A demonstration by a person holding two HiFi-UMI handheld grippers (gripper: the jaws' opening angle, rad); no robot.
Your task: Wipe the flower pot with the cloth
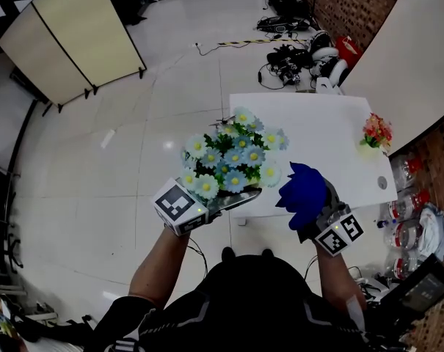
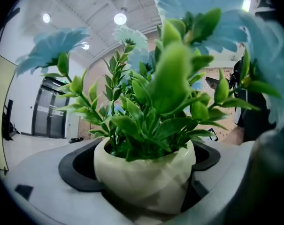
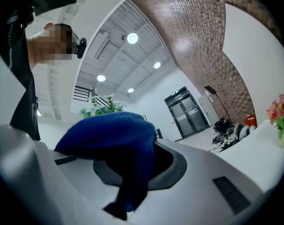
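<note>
Close up, the left gripper [image 1: 233, 196] clamps a cream flower pot [image 2: 144, 172] of blue flowers [image 1: 233, 156] in the air, while the right gripper [image 1: 313, 207] pinches a blue cloth [image 1: 302, 193] just beside it; wiping looks about to begin, and next the cloth must meet the pot.

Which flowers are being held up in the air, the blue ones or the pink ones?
The blue flowers: their pot sits in the left hand-held gripper. The pink flowers stand far off on the white table.

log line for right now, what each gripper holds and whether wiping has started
left gripper: shut on flower pot | right gripper: shut on blue cloth | blue cloth off flower pot, wiping not started
</note>
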